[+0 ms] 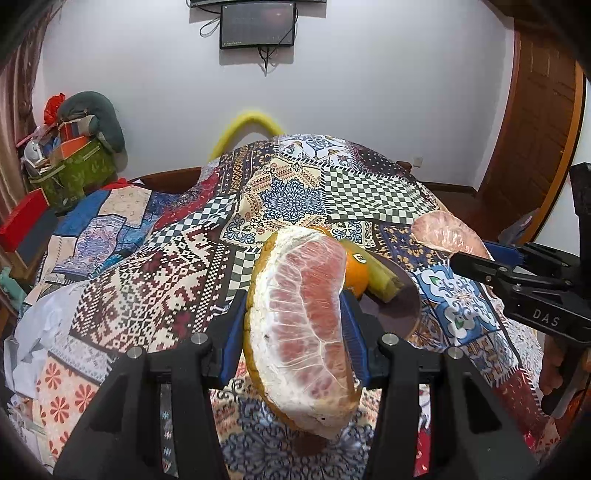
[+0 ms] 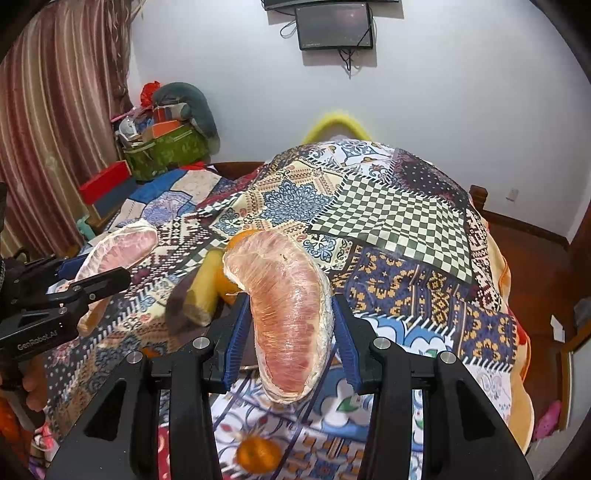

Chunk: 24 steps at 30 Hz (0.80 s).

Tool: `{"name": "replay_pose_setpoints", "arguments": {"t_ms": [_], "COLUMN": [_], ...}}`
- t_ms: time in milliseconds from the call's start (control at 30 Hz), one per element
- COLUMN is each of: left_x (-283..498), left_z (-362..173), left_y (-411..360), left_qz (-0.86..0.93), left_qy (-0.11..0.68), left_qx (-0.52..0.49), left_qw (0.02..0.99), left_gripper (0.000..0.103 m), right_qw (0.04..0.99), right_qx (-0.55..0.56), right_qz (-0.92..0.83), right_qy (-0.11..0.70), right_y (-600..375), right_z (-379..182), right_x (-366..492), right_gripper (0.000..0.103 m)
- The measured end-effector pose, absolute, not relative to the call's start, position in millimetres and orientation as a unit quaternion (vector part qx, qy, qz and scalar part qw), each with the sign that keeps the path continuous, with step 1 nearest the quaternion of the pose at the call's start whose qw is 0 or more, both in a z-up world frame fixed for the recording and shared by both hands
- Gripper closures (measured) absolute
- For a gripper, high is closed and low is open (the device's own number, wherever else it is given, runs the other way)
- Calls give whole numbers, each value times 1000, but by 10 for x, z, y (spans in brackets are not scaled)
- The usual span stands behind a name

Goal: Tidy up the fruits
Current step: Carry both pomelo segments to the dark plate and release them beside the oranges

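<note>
Jaws of the left gripper (image 1: 297, 325) stand partly apart and are clamped on a large pomelo wedge (image 1: 303, 314), blue pads pressing on either side of it; the wedge shows pink, veined flesh edged with thick white pith and a yellow-orange rind along its outer curve, and it hangs above the patterned cloth (image 1: 155, 288) rather than lying on it; jaws of the right gripper (image 2: 291, 332) are likewise partly apart and closed on a second pomelo segment (image 2: 288, 314), this one peeled, its pale pink flesh glossy under a thin membrane, with a strip of white pith along one side; both pieces are carried side by side over a brown plate (image 1: 400, 314) that sits on the patchwork-covered tabletop; on the plate lie an orange (image 1: 356, 277) bearing a small dark sticker and a banana (image 1: 380, 280) with a greenish cut stem end, the two touching; a small mandarin (image 2: 258, 454) rests on the cloth at the near edge, below the right gripper and well apart from the plate; a person's fingers (image 1: 554, 369) grip the handle of the right gripper; behind the covered surface are a white wall, a dark screen (image 1: 257, 24), a striped curtain (image 2: 62, 122) and a green bag (image 2: 166, 151) of stacked belongings.
</note>
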<state>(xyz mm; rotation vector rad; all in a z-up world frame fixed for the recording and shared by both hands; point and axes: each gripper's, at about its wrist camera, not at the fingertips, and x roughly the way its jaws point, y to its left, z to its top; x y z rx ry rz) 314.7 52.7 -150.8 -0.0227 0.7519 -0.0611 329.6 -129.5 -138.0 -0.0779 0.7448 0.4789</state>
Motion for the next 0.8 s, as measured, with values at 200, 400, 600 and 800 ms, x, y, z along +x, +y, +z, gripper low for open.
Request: {"name": "replay_pose_setpoints", "arguments": {"t_ms": [200, 400, 600, 800], "left_x": [3380, 3590, 3780, 3916], "left_z": [-1674, -1801, -1928, -2020], "left_y": [547, 531, 541, 557], "left_qz": [-33, -36, -37, -38], "left_qy": [380, 393, 408, 417], "left_qx": [-15, -16, -26, -38], "left_qw": [924, 919, 912, 907], "left_gripper": [55, 55, 55, 55], "right_qw": [899, 890, 875, 864], "right_qx": [-56, -69, -66, -71], "right_qz": [231, 236, 250, 262], "right_qy": [368, 383, 408, 423], "right_y": [-1224, -1149, -1115, -1065], "right_z": [-1475, -1595, -1722, -1823], "right_x": [3520, 3735, 3941, 4034], "right_gripper": [62, 62, 62, 62]}}
